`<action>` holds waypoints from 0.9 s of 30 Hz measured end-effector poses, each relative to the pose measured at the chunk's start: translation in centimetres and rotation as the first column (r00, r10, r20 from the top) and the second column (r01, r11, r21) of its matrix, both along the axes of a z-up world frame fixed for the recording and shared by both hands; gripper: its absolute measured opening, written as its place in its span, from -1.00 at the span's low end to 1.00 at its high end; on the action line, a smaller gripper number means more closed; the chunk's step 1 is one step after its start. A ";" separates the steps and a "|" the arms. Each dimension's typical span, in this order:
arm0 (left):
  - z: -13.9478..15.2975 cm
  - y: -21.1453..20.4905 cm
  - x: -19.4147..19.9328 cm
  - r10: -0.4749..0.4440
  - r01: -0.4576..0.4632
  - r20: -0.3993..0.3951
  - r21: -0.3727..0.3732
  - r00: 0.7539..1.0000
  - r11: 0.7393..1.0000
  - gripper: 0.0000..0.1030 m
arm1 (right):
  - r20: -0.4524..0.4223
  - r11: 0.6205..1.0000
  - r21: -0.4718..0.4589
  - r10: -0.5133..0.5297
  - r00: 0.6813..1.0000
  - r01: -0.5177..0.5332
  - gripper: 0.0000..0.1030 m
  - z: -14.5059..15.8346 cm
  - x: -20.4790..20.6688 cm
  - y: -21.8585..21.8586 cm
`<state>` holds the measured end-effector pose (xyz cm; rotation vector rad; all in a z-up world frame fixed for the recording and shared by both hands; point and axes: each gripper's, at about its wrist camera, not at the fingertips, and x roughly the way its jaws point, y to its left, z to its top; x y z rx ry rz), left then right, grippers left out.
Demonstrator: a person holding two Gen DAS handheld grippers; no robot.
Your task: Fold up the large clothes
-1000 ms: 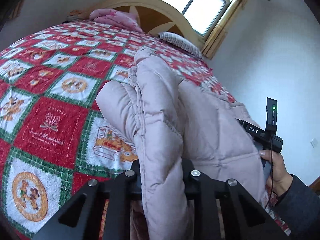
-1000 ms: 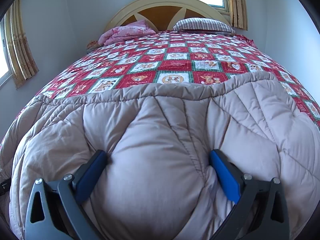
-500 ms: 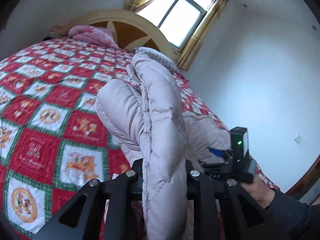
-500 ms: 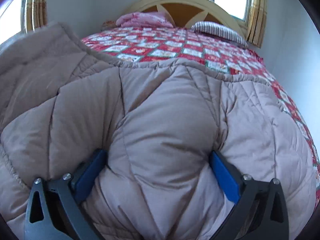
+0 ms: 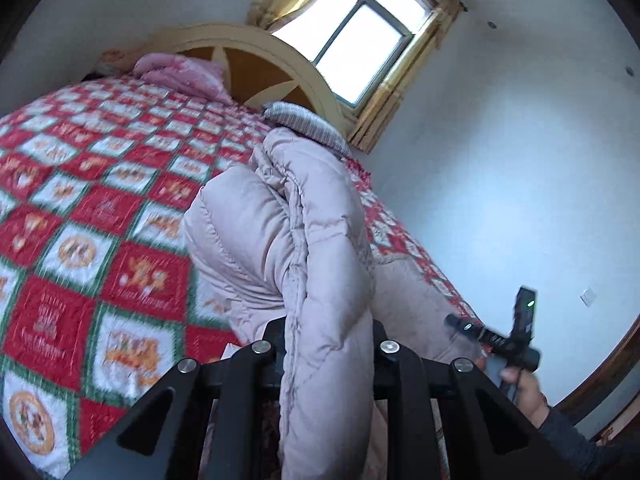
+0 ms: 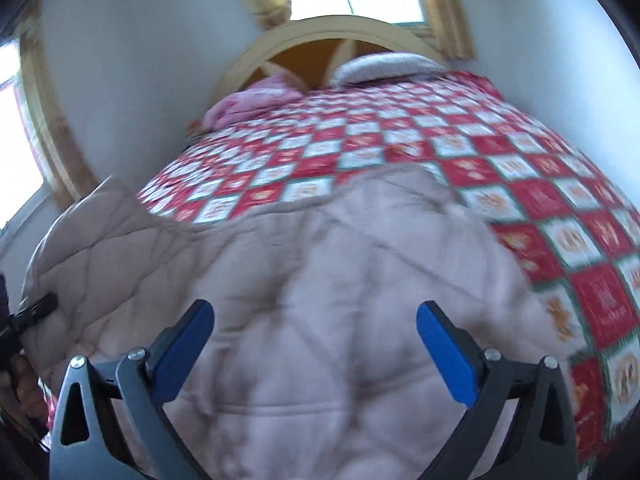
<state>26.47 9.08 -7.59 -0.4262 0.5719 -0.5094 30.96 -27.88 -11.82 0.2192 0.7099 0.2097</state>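
While left fingers point(image 5: 328, 344) pinch lifted coat point(image 5: 320, 240) fold, right fingers point(image 6: 316, 336) gape, coat beneath.

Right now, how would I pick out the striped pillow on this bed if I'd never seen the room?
Find the arched wooden headboard under the window. Two soft things lie against it: a crumpled pink blanket toward the wall side, and the striped pillow toward the window side. The pillow alone has fine grey-and-white stripes.
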 end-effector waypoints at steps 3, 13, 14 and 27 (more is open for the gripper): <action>2.6 -2.7 0.2 -0.038 0.036 0.042 0.044 0.998 0.998 -0.62 | -0.034 0.998 0.010 -0.062 0.998 0.062 1.00 -1.3 0.6 -1.6; 8.9 -22.1 0.2 -0.333 0.225 0.249 0.379 0.909 0.898 -0.61 | -0.043 1.000 -0.001 0.027 0.999 -0.027 1.00 -3.6 0.3 -3.0; 8.4 -23.8 0.2 -0.363 0.237 0.261 0.411 0.895 0.880 -0.60 | -0.041 0.999 0.021 0.044 0.998 -0.043 0.98 -3.3 0.0 -3.7; -3.0 -37.9 -2.0 -0.565 0.218 0.301 0.707 0.768 0.673 -0.43 | 0.050 0.881 0.450 -0.187 0.981 0.145 0.96 1.8 -4.2 -21.3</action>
